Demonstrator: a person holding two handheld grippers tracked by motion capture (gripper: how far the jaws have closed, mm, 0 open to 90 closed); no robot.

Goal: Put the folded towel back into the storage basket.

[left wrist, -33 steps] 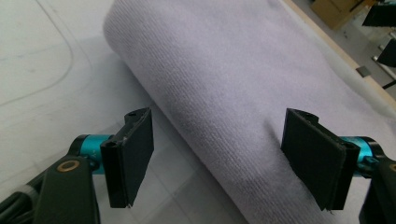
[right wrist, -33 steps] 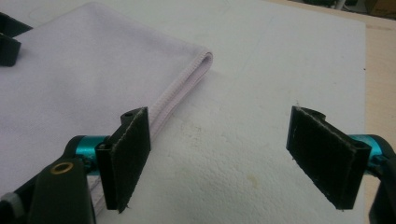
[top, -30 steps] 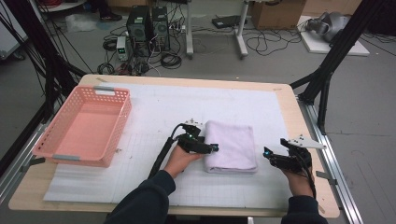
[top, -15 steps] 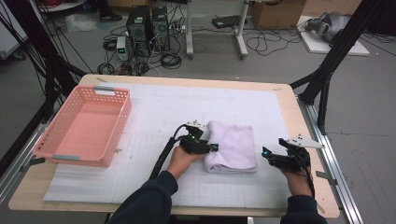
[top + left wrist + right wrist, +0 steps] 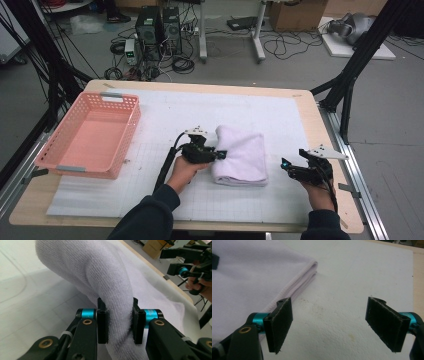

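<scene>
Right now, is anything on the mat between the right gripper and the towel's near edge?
Nothing visible. The right gripper has its jaws wide open over bare mat, and the towel lies just past one jaw with no object between. The left gripper is shut on the towel's far side.

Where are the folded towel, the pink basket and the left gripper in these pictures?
folded towel (image 5: 242, 157): high view, middle of its top face.
pink basket (image 5: 125, 131): high view, its right wall.
left gripper (image 5: 119, 323): left gripper view, between its pads, which pinch the towel's edge.
</scene>
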